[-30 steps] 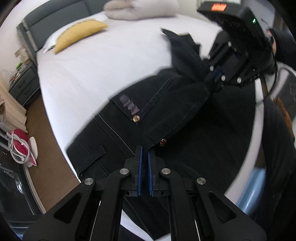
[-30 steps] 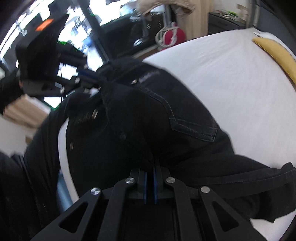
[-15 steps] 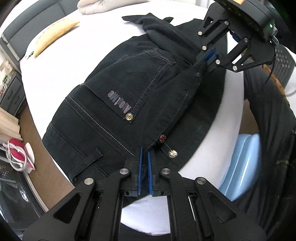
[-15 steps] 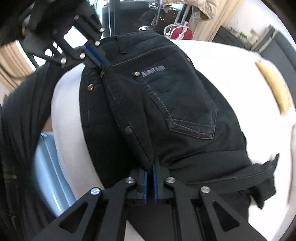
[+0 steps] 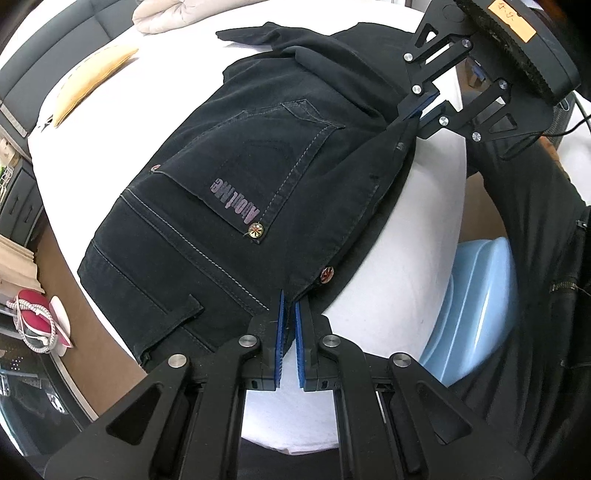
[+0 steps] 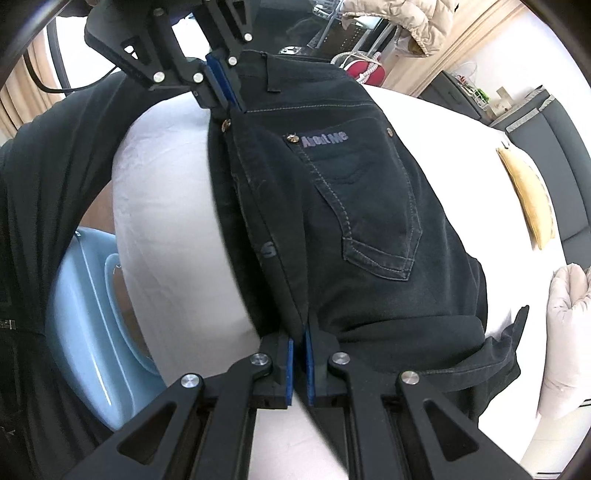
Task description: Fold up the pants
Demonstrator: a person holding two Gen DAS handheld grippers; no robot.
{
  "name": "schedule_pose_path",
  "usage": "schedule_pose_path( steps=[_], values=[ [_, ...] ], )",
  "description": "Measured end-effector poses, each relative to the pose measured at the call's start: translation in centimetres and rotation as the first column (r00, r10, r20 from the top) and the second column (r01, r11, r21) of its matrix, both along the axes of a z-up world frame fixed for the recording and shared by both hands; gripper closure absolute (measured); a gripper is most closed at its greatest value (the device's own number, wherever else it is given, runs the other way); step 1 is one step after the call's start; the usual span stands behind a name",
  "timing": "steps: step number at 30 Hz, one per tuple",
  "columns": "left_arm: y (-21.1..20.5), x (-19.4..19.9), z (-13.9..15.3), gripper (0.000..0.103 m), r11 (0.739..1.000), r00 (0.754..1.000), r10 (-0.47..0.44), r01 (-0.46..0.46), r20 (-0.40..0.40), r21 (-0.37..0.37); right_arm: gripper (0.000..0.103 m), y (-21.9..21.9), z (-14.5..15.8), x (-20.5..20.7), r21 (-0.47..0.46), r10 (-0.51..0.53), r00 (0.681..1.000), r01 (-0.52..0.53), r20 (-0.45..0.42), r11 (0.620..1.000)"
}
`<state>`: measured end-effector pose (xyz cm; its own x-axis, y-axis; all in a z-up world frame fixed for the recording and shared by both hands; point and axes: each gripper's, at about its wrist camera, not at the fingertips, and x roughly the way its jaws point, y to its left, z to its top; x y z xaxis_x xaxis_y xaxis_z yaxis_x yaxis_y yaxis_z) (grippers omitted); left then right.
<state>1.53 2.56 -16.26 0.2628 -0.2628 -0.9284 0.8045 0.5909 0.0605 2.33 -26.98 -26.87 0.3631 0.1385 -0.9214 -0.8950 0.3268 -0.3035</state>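
Black jeans (image 5: 236, 177) lie folded lengthwise on the white bed (image 5: 159, 88), back pocket with "About Me" lettering up. My left gripper (image 5: 288, 310) is shut on the waistband corner near a copper button. My right gripper (image 6: 297, 343) is shut on the jeans' near edge farther down, by the crotch; it also shows in the left wrist view (image 5: 417, 110). The left gripper shows at the top of the right wrist view (image 6: 225, 99). The edge is stretched straight between them. The jeans (image 6: 351, 206) legs bunch at the far end.
A yellow pillow (image 5: 92, 74) and a cream duvet (image 5: 177, 14) lie at the bed's far side. A light blue plastic bin (image 5: 476, 302) stands on the floor beside the bed. The person's dark sleeve (image 5: 535, 206) is at right. A dark headboard (image 5: 33, 62) lies behind.
Both grippers have lowered the jeans from a lifted, bunched hold onto the bed, pulling the near edge taut. The fabric now lies flat with the pocket face up.
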Motion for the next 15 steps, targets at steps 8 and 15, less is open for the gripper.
schedule_pose_path(
  steps=[8,15],
  values=[
    [1.4,1.0,-1.0,0.098,0.999,1.000,0.023,-0.023,-0.008,-0.035,0.096,-0.9,-1.3,-0.9,-0.002,-0.018,1.000,0.018,0.006,1.000],
    [1.4,0.2,-1.2,0.096,0.998,0.997,0.054,-0.052,0.046,-0.031,0.096,-1.1,-2.1,-0.5,0.013,-0.072,0.997,0.072,0.028,0.997]
  ],
)
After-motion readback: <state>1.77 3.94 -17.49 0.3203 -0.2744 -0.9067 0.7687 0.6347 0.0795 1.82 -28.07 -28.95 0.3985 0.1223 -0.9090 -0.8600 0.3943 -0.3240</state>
